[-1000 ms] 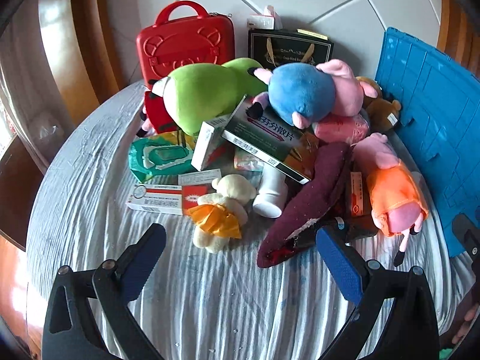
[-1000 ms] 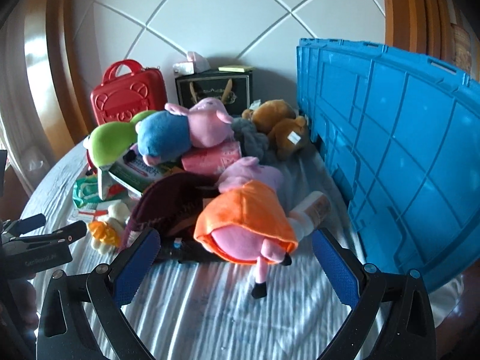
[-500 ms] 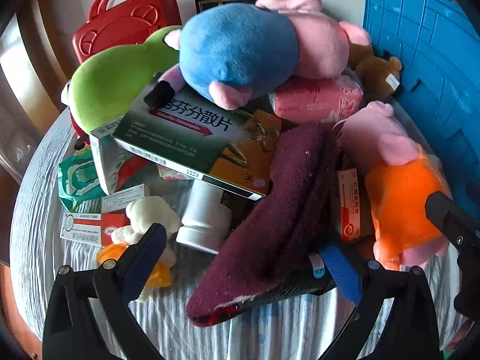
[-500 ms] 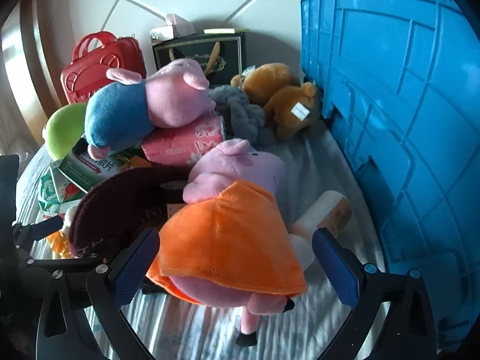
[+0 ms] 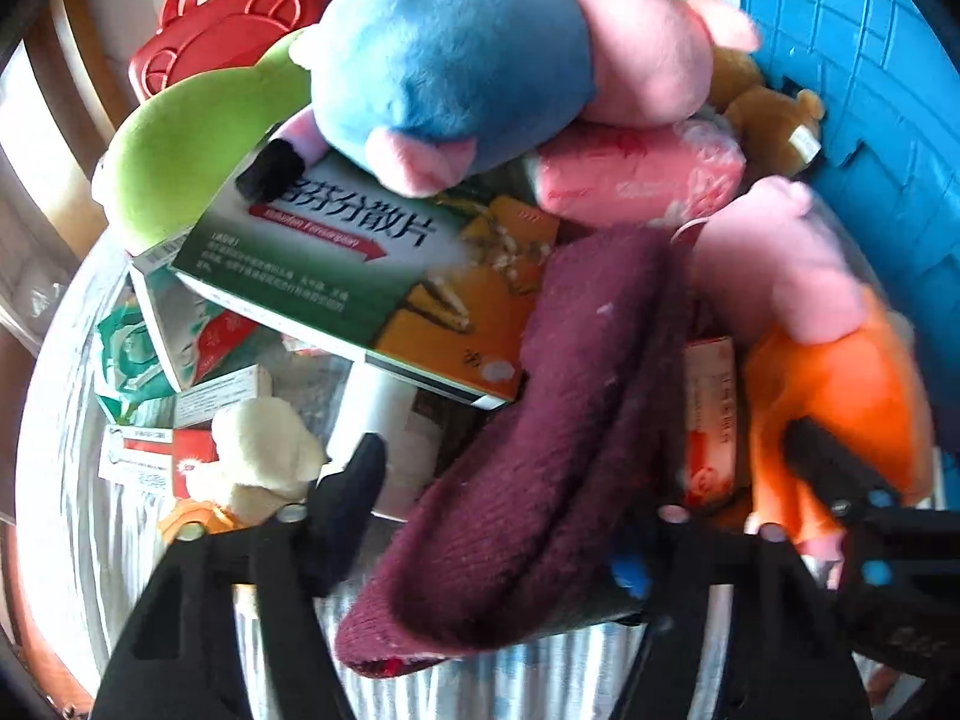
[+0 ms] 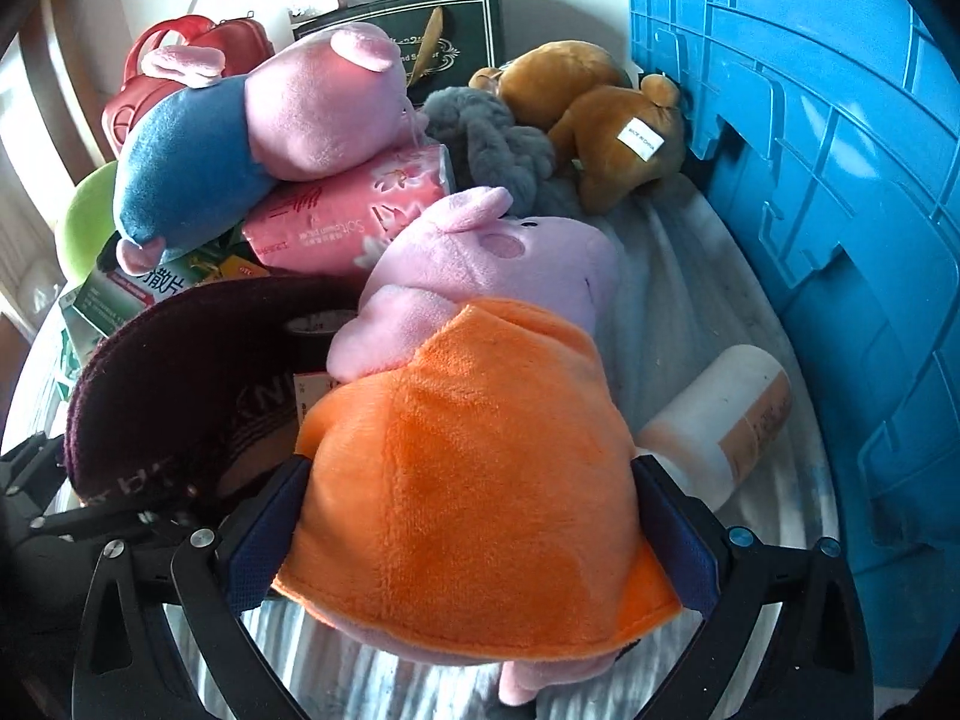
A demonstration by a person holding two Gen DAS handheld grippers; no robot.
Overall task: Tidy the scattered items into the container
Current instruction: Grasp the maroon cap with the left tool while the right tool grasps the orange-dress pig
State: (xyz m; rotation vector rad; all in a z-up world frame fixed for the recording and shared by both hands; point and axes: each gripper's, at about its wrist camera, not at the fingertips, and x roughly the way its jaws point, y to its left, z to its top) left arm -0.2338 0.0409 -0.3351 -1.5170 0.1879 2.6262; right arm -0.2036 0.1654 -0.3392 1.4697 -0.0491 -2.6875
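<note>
A pile of toys and boxes lies on the grey cloth beside the blue crate [image 5: 870,90] [image 6: 840,180]. My left gripper [image 5: 498,510] is over the maroon knit hat [image 5: 552,420] and its jaws are closing. The left finger [image 5: 354,480] stands just clear of the hat's edge, and the hat hides most of the right finger. My right gripper [image 6: 471,468] is open and straddles the pig plush in the orange dress [image 6: 468,480], one pad at each side of the dress. The hat [image 6: 180,372] lies left of that plush.
A pig plush in blue [image 5: 456,60] tops the pile, over a green medicine box [image 5: 360,264] and a pink tissue pack [image 6: 348,216]. A white bottle [image 6: 720,420] lies between plush and crate. A brown bear [image 6: 606,120], a red case [image 5: 240,18] and a green plush [image 5: 198,144] sit behind.
Both grippers came forward and down into the pile. The left jaws narrowed around the maroon hat. The right gripper now has the orange-dressed pig between its fingers.
</note>
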